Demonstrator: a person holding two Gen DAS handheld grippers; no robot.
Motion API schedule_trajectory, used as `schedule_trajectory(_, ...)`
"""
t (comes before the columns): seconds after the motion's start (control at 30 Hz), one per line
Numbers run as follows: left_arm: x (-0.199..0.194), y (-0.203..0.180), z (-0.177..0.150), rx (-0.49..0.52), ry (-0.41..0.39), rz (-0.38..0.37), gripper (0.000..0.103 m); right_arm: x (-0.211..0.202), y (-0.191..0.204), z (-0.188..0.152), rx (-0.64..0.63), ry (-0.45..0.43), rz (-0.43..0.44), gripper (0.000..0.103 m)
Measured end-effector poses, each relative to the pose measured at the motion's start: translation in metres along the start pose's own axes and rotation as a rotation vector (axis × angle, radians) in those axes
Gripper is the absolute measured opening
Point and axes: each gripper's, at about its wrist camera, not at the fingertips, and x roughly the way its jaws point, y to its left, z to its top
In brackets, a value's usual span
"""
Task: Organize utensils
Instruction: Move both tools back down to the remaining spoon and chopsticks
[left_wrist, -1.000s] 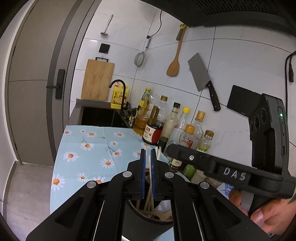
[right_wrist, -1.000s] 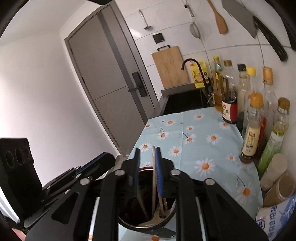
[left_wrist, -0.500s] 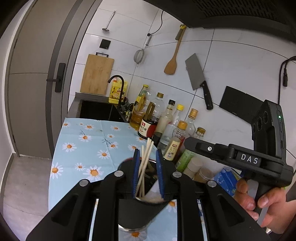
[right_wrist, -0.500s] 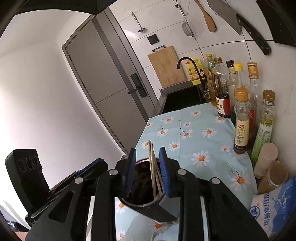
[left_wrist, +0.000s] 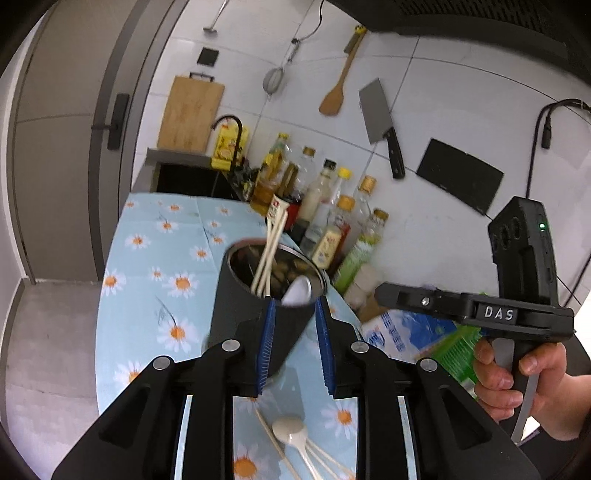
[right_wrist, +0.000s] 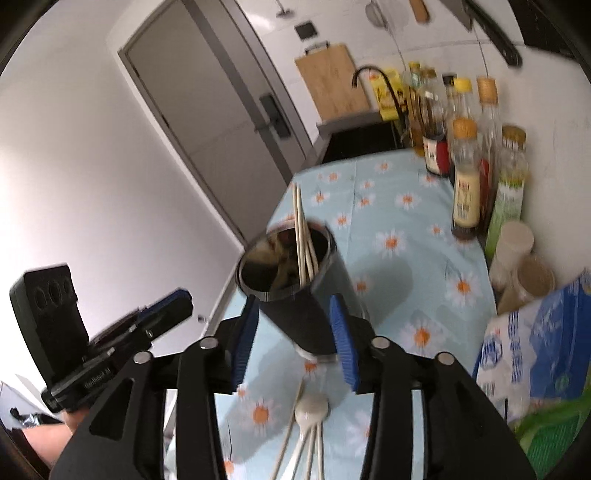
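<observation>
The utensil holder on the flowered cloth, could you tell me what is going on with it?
A person is sorting utensils with two handheld grippers. The dark utensil holder already holds chopsticks and a white spoon. The left gripper is open and empty; the right gripper's jaws are opening, nothing held. Another spoon and loose chopsticks lie on the tablecloth, yet to be collected.

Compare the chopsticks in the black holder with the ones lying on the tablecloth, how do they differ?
The chopsticks in the holder stand leaning, tips down inside the black utensil holder; the chopsticks on the tablecloth lie flat. Those in the holder sit farther from the camera, beyond the gripper pads; the loose ones lie nearer, beside a pale spoon. One in the holder carries a printed paper sleeve at its top. Both sets are pale and slender.
</observation>
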Motion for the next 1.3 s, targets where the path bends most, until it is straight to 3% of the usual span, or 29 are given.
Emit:
schedule_trajectory(0.37,-0.003,0.003,-0.042,-0.004,0.178,-0.036,0.021,0.025,0.004,-0.052,0.016,0.246,-0.062,0.042)
schedule_trajectory(0.7,-0.004,0.027,-0.086,-0.062,0.327,-0.01,0.021,0.081,-0.009,-0.106,0.097,0.613,-0.111,0.041)
schedule_trajectory(0.8,-0.001,0.034,-0.1,-0.076,0.379,-0.012,0.021,0.096,-0.01,-0.119,0.094,0.693,-0.149,0.032)
schedule_trajectory(0.97,-0.005,0.041,-0.118,-0.092,0.414,-0.006,0.021,0.113,-0.019,-0.135,0.102,0.788,-0.211,0.018)
schedule_trajectory(1.3,-0.011,0.058,-0.137,-0.129,0.461,-0.009,0.021,0.138,0.006,-0.141,0.001,0.852,-0.322,0.014)
